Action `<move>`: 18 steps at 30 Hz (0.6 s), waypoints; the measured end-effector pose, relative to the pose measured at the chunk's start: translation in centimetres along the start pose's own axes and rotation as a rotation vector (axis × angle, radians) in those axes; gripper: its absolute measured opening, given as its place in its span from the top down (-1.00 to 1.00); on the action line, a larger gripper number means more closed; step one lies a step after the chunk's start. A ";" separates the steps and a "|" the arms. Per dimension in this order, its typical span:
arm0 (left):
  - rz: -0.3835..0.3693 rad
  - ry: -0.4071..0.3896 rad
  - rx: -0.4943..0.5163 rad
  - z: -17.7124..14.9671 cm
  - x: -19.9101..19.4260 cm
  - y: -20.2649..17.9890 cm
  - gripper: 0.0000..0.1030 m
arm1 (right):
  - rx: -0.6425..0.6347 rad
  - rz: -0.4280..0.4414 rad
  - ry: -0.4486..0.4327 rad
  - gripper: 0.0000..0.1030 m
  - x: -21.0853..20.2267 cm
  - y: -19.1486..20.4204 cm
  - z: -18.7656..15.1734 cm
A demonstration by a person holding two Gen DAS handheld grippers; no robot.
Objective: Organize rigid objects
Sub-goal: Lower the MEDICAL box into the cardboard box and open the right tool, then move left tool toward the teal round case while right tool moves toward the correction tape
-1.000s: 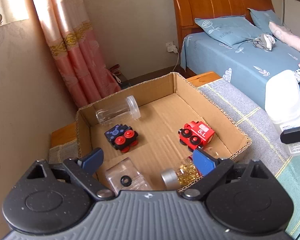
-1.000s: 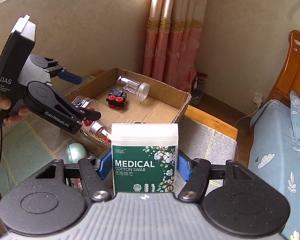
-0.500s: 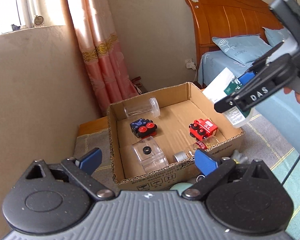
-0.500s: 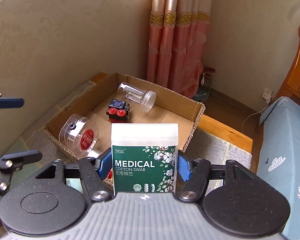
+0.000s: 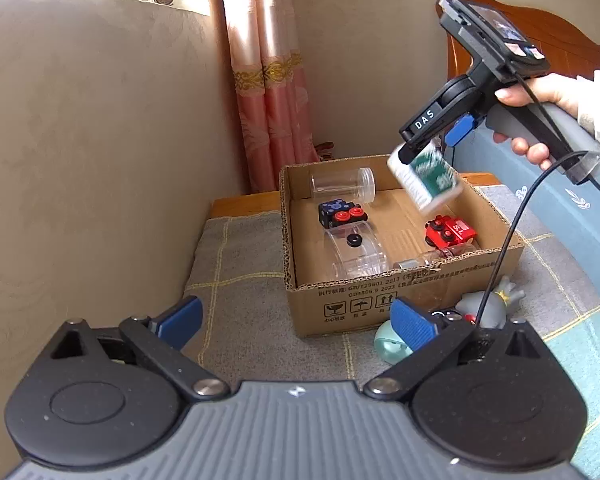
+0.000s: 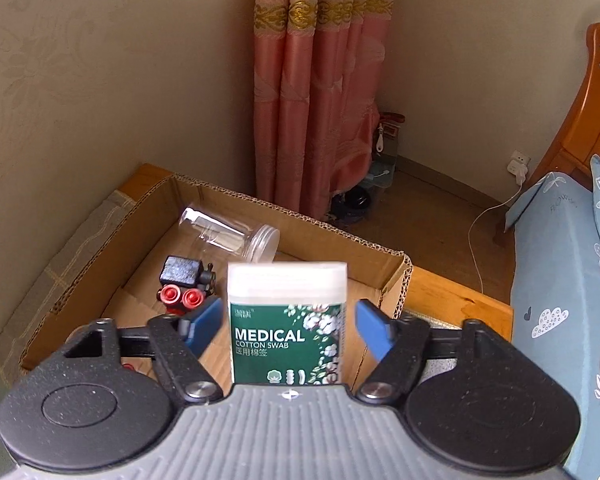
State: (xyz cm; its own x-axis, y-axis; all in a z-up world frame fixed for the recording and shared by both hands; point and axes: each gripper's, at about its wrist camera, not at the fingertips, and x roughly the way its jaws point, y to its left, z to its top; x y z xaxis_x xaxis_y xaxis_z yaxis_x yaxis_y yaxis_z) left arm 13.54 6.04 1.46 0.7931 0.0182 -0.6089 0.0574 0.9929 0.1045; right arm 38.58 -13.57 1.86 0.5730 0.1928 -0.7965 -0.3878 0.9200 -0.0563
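The open brown cardboard box [image 5: 380, 292] sits on a grey checked blanket [image 5: 240, 280], and the white-lidded green "Medical Cotton Swab" tub [image 5: 424, 180] is tilted in the air above its far right part. The right gripper [image 6: 288, 320] has its blue pads parted a little and clear of the tub's sides, so the tub looks let go. A good drop needs the gripper low and over bare cardboard in the middle. The left gripper [image 5: 296, 320] hangs wide and empty, short of the carton.

Inside, a large clear plastic jar [image 5: 356, 256] lies near the front wall and a smaller clear jar [image 5: 342, 186] by the back wall. A blue-black toy engine [image 5: 340, 214] and a red toy engine [image 5: 450, 232] flank the free patch; the red one lies nearest under the tub and may be struck. A grey figurine [image 5: 488, 308] and a mint round object [image 5: 392, 344] wait outside.
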 end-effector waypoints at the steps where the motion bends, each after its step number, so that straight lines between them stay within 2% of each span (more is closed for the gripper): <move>1: -0.007 -0.002 -0.003 -0.1 -0.1 0.1 -0.94 | 0.000 -0.020 -0.007 -0.96 0.0 0.1 0.0; 7: -0.012 0.005 -0.008 -0.1 0.5 0.3 -0.94 | 0.008 -0.009 -0.040 -1.00 -1.9 0.0 -1.3; 18: -0.028 0.020 -0.008 -0.7 0.2 -0.1 -0.94 | 0.057 -0.022 -0.038 -1.00 -5.0 -0.5 -5.0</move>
State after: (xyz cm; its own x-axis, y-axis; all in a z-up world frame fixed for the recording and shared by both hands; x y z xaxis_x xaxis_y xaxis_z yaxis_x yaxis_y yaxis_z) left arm 13.30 6.03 0.79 0.7789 -0.0069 -0.6271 0.0742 0.9939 0.0812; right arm 32.29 -16.65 2.84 0.6082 0.1844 -0.7720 -0.3342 0.9417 -0.0383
